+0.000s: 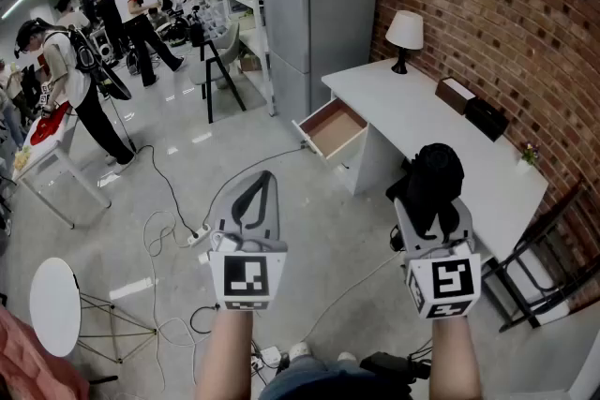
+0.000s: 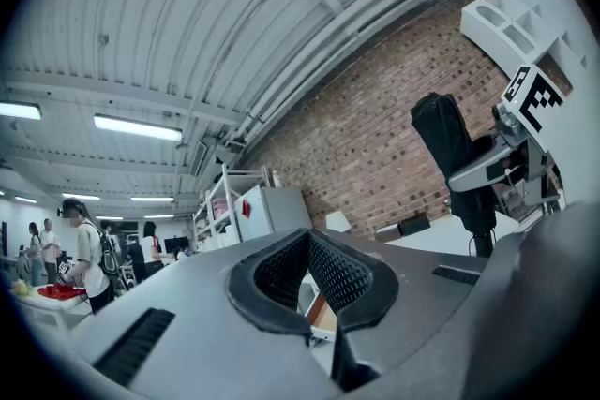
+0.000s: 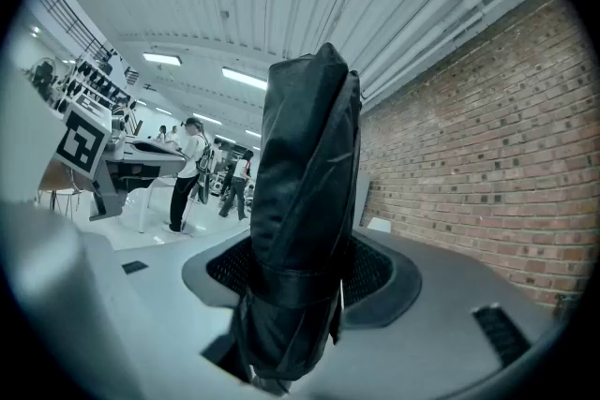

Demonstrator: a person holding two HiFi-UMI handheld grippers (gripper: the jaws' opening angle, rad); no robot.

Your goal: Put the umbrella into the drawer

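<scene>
A white desk (image 1: 441, 140) is set on the pale floor (image 1: 309, 220) along the brick wall, its drawer (image 1: 330, 128) pulled open. On the desk, a lamp (image 1: 404, 35) is stood at the far end, with a brown box (image 1: 454, 95), a black box (image 1: 486, 118) and a small plant (image 1: 528, 155) lined up by the wall. Cables (image 1: 169, 192) and a power strip (image 1: 199, 237) are strewn over the floor, where a fridge (image 1: 314, 9) and a round table (image 1: 54, 304) are also stood.

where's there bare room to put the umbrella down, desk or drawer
The open drawer looks bare inside. The desk is free along its front edge, between the lamp and the umbrella. It is crowded by the brick wall, where the brown box and black box sit.
</scene>
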